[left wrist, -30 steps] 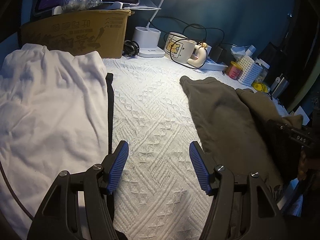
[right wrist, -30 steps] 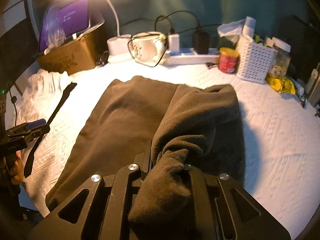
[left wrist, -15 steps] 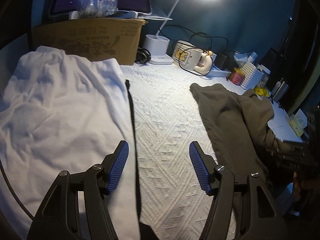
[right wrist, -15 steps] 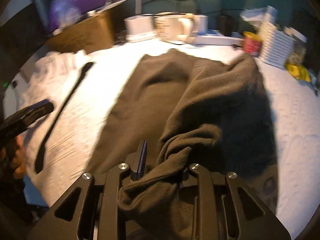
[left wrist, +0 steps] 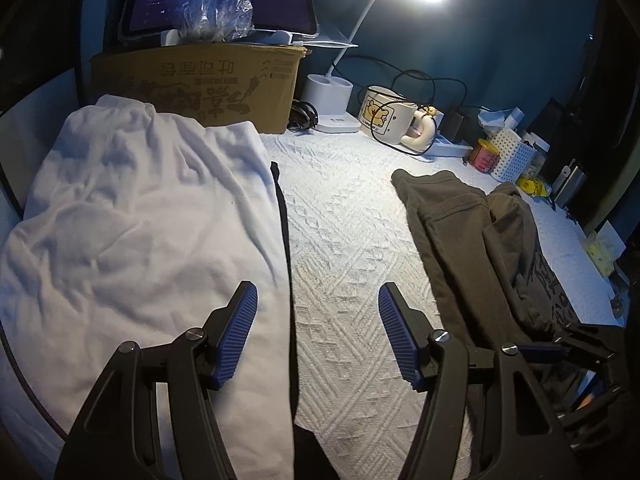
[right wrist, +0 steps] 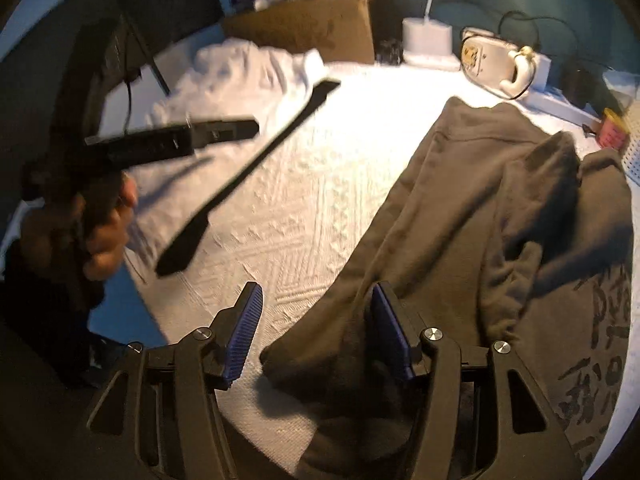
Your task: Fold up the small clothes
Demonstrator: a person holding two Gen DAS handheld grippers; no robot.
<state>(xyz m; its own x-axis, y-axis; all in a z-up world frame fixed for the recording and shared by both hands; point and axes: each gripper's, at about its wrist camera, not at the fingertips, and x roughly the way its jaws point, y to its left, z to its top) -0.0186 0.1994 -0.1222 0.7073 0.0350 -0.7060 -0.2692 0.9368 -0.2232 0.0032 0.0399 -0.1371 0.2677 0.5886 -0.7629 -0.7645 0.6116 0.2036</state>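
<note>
A dark olive garment (left wrist: 472, 240) lies partly folded on the white quilted cover (left wrist: 344, 240), right of centre; it also shows in the right wrist view (right wrist: 460, 216). A white garment (left wrist: 132, 232) with a black stripe along its edge lies on the left; it shows in the right wrist view (right wrist: 240, 76) too. My left gripper (left wrist: 316, 336) is open and empty, above the gap between the two garments. My right gripper (right wrist: 316, 328) is open, its jaws over the near corner of the olive garment. The left gripper and the hand holding it show blurred at the left of the right wrist view (right wrist: 172, 140).
A cardboard box (left wrist: 200, 80) with a tablet on top stands at the back left. A white lamp base (left wrist: 332, 100), a mug (left wrist: 384, 114), cables, a red tin (left wrist: 486, 152) and a white basket (left wrist: 512, 156) line the back. The cover's front edge is near.
My right gripper has opened and let go of the olive garment, which now lies on the cover. My left gripper has pulled back and tilted up, staying open.
</note>
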